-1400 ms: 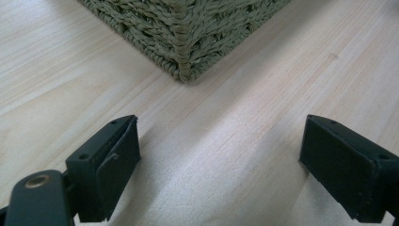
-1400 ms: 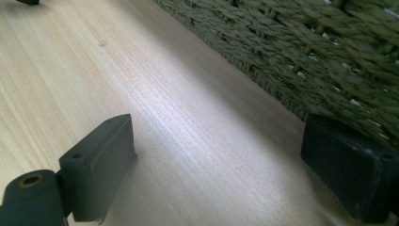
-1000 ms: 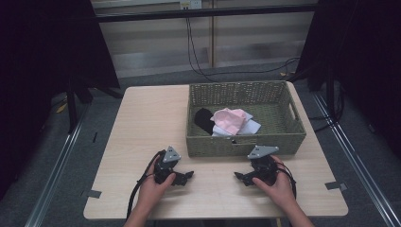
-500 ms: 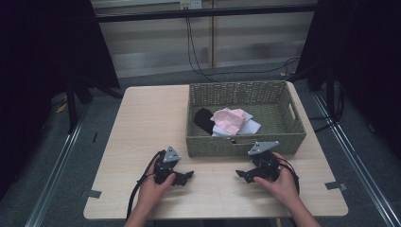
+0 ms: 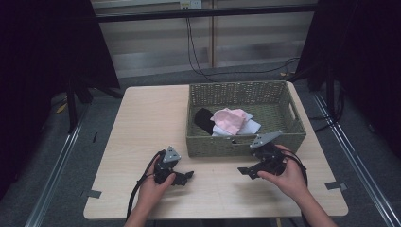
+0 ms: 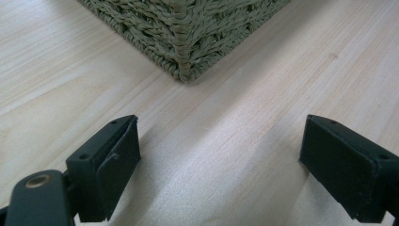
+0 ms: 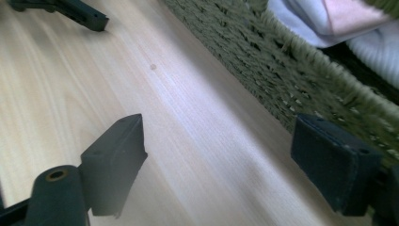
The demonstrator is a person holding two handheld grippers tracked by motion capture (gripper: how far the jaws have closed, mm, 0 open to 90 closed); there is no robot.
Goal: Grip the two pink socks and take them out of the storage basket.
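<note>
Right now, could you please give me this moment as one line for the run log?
left tongs: open, empty | right tongs: open, empty, closing slightly | cloths: in basket

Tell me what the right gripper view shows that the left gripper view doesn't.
The right gripper view alone looks over the basket's rim at the pink cloth and white cloth inside, and catches a jaw of the other gripper at its top left corner. The left gripper view alone shows a bottom corner of the basket standing on the table. Both share open black jaws with nothing between them, the light wood tabletop and the woven basket wall.
</note>
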